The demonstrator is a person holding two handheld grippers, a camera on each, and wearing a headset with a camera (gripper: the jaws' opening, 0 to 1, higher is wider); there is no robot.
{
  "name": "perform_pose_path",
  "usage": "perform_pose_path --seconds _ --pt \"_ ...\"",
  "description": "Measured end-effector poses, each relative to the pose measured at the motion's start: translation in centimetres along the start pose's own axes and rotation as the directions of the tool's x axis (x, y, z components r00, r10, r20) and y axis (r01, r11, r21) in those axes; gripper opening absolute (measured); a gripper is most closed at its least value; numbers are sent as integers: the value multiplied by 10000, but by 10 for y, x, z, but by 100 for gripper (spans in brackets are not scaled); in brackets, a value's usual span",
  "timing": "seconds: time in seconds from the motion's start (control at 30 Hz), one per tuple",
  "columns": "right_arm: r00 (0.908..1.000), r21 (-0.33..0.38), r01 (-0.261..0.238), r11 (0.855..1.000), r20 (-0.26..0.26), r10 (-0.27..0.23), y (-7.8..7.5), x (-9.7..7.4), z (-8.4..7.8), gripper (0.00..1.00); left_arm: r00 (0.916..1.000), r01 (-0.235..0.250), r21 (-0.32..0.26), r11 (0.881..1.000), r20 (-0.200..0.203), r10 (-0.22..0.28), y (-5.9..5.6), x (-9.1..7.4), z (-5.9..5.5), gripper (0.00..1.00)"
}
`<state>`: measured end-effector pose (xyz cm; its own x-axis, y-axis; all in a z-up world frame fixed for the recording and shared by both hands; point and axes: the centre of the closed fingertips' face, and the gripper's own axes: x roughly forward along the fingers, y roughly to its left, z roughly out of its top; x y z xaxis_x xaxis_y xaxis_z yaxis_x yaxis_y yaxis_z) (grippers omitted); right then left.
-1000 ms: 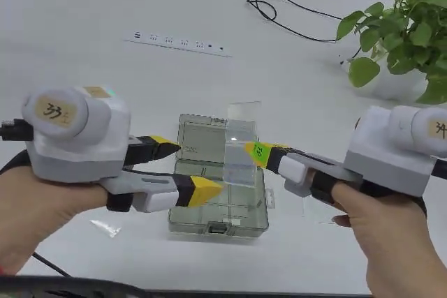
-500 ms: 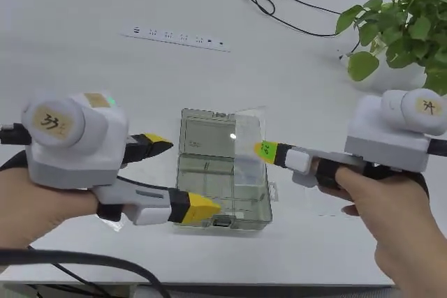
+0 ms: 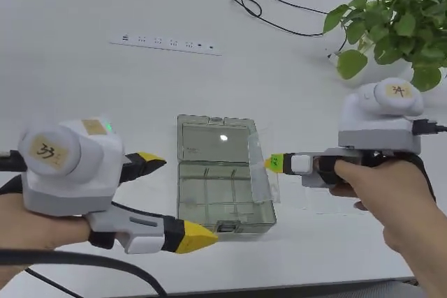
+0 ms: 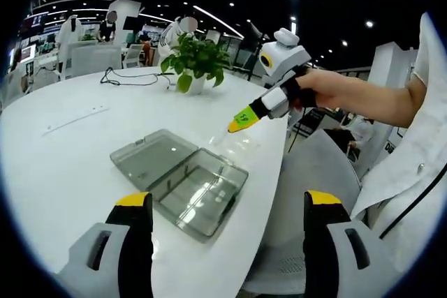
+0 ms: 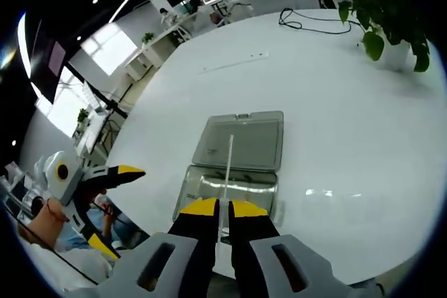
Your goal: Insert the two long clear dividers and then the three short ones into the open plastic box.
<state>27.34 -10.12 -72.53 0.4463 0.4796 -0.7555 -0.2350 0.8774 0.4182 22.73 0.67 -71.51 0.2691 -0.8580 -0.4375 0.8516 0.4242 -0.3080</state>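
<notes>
Mid-frame, the right gripper pinched a clear divider above the right side of the open plastic box, while the left gripper stood spread at lower left; the divider likely needed squaring with the box's slots before lowering.

Worktop: white, smooth, round-edged in the gripper views.
Near edge, middle: open plastic box, smoky clear, lid laid flat towards the far side.
Just right of the box: faint clear flat pieces; their number cannot be told.
Further back, left: white power strip.
Far edge: looped black cable.
Far right corner: potted plant.
</notes>
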Motion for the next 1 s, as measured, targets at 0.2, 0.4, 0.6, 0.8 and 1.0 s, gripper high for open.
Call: perform_pose_path --seconds 0.2,0.4,0.6,0.8,1.0 --pt "9973 35 271 9996 -685 -268 -3 12 -11 6 9996 275 152 9995 -24 -274 3 -2 -3 94" --pt "9927 330 495 9982 -1117 -455 -5 22 -20 6 9990 451 168 9988 20 -451 3 -3 -4 94" --pt "9884 402 674 9969 -1389 -612 -8 30 -26 6 9986 503 88 9987 135 -504 4 -3 -4 94" --pt "9847 421 878 9952 -1545 -804 -12 34 -30 6 9985 518 -6 9987 175 -518 3 -3 -5 94" --pt "9806 439 946 9945 -1763 -855 -20 39 -33 6 9982 560 -72 9984 198 -558 3 -2 -7 95"
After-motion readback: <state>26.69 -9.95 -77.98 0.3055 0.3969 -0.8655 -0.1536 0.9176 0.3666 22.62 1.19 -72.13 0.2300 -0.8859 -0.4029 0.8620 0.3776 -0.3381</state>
